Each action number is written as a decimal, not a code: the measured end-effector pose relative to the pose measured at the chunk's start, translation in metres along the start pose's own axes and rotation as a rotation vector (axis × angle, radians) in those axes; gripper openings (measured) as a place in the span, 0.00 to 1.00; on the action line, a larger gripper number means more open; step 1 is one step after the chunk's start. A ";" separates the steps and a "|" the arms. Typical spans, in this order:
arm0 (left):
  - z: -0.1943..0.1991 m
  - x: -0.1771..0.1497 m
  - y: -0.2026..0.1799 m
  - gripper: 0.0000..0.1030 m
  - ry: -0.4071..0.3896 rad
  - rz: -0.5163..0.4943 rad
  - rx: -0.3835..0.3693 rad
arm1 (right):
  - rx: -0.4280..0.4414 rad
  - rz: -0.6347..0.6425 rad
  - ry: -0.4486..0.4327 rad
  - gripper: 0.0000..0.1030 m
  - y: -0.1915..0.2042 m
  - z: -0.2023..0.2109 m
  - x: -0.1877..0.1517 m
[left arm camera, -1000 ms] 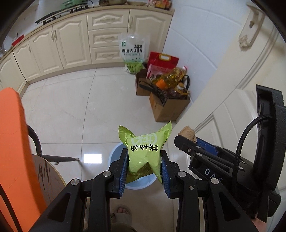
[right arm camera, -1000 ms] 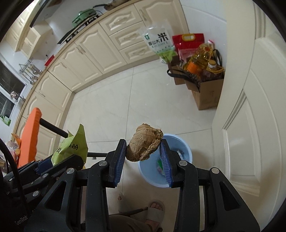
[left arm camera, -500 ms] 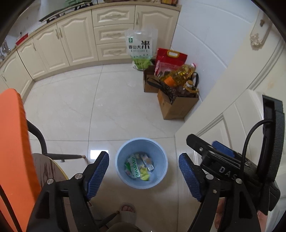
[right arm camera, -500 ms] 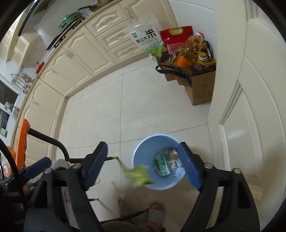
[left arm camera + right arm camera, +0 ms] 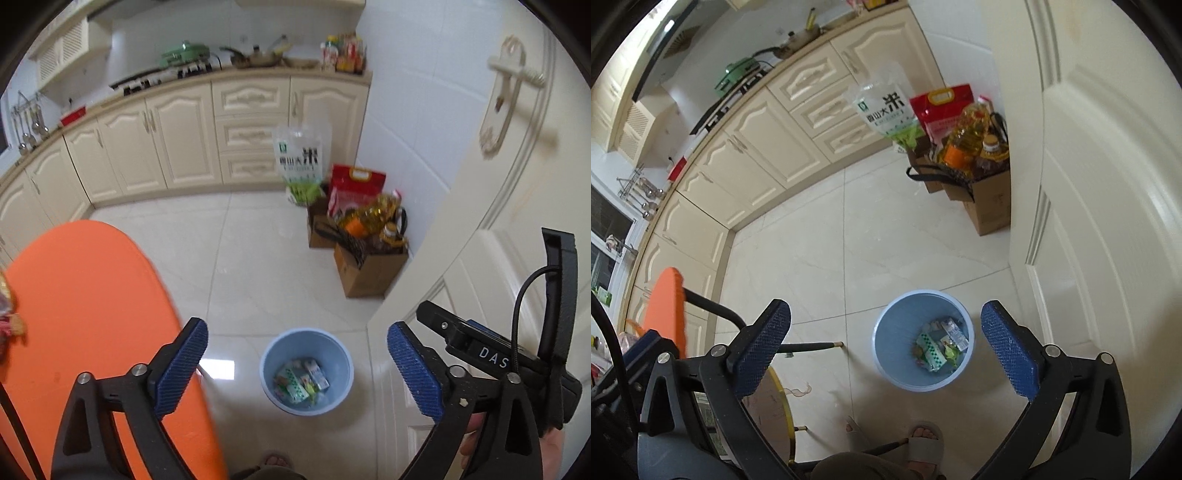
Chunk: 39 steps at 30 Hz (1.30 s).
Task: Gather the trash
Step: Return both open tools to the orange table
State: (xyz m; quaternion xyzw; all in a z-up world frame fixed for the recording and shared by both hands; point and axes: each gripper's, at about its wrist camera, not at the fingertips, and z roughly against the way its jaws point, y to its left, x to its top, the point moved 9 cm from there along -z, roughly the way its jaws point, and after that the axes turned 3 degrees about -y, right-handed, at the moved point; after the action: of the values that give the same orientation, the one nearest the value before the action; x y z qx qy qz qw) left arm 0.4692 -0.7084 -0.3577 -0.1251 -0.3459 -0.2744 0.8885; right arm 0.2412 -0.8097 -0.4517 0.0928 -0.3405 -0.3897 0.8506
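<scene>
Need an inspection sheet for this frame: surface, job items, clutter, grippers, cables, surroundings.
Surface: pale tiled floor, bare in the middle.
Job's things: blue bin stands upright on the floor beside the white door; cartons and wrappers lie inside it.
Clutter: cardboard boxes with oil bottles, a red bag and a rice bag against the far cabinets.
Grippers: left gripper and right gripper both above the bin, jaws opening, nothing between them.
Cables: one black cable looping on the right gripper's body.
Surroundings: orange chair, round table edge, a person's sandalled foot, stove and pans on the counter.
</scene>
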 end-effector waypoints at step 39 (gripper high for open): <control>0.399 -0.256 0.209 0.99 -0.442 0.370 0.307 | 0.287 0.580 -0.262 1.00 0.404 0.214 -0.143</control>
State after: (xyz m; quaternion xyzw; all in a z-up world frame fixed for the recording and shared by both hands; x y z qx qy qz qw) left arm 0.2149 -0.2708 -0.2485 -0.1069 -0.5392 -0.0190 0.8351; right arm 0.2779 -0.4088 -0.1923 0.0601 -0.5102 -0.0886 0.8534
